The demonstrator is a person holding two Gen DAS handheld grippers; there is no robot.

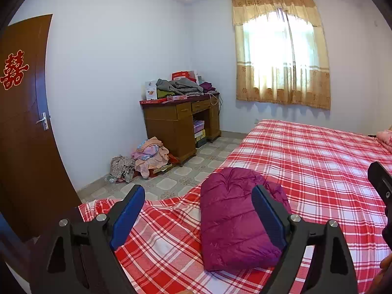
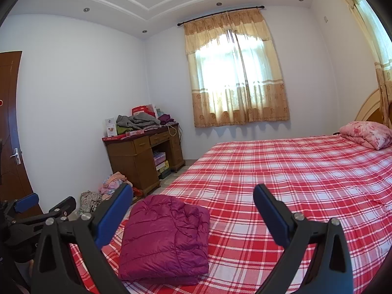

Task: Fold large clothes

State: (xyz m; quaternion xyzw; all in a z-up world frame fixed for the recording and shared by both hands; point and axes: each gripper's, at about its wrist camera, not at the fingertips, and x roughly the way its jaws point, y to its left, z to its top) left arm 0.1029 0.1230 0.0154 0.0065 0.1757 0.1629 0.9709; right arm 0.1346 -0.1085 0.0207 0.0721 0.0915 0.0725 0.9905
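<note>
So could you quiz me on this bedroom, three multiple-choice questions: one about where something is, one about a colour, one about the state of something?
1. Where does the folded jacket lie?
A. On the wooden desk
B. On the plaid bed, near its foot corner
C. On the floor by the door

2. What colour is the jacket?
A. Magenta purple
B. Grey
C. Yellow

3. How do the two tools stand?
A. Both clamped on the jacket
B. One open, one shut
C. Both open, holding nothing

Answers:
1. B: it rests on the red-and-white bedspread, near the corner closest to the cameras.
2. A: the quilted fabric is magenta purple in both views.
3. C: the left tool and the right tool each show blue pads spread wide, clamping nothing.
</note>
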